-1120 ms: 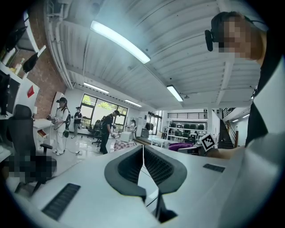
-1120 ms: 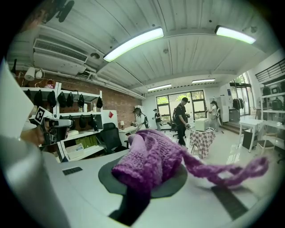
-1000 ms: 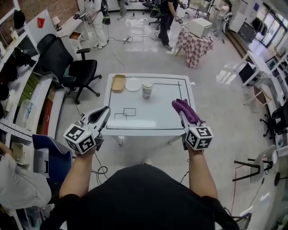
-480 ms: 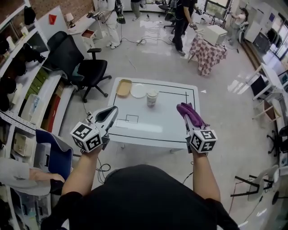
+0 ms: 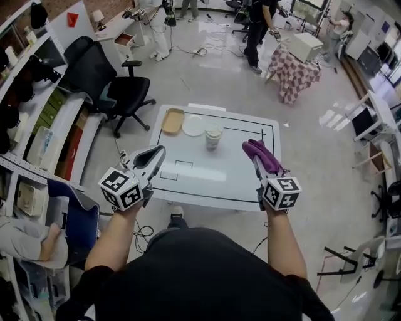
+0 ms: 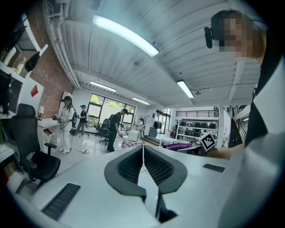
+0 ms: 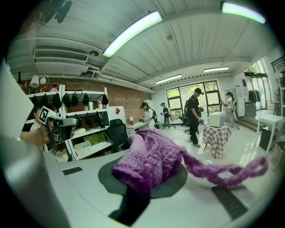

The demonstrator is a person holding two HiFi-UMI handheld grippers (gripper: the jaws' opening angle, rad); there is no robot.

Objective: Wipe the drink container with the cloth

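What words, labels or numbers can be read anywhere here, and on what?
None can be read.
Left marker cube: black-and-white square pattern, no letters.
Right marker cube: the same.
Cup: any print too small to read.
Red triangle on the white board: no letters.

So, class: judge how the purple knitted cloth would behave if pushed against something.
Probably floppy: the purple knitted cloth bunches up and one strand trails loose. Likely light and grippy rather than slippery, given its open, chunky knit.
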